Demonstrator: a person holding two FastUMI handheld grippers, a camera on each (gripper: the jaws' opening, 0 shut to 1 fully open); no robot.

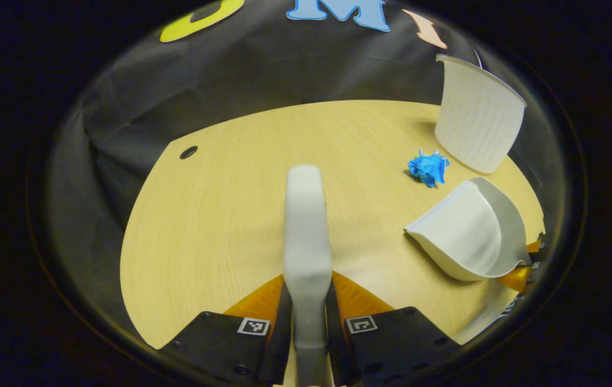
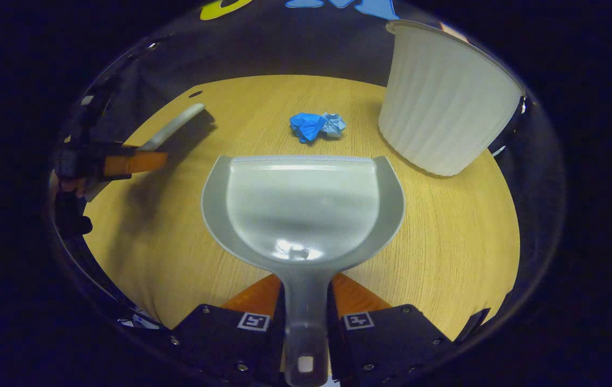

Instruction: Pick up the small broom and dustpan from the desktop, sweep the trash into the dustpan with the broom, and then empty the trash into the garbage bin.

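Observation:
My left gripper (image 1: 307,293) is shut on the small grey broom (image 1: 306,226), which reaches forward over the wooden table (image 1: 220,226). A crumpled blue wad of trash (image 1: 428,167) lies ahead to the right, near the white ribbed garbage bin (image 1: 478,115). In the right gripper view my right gripper (image 2: 306,293) is shut on the handle of the grey dustpan (image 2: 303,204). Its front lip faces the blue trash (image 2: 317,126), a short gap away. The bin (image 2: 446,102) stands at the right. The dustpan (image 1: 472,231) hangs tilted at the right of the left gripper view.
A small round cable hole (image 1: 188,152) sits near the table's far left edge. At the left of the right gripper view, the left gripper (image 2: 134,161) and a hand hold the broom (image 2: 174,126). The black cloth wall closes the back.

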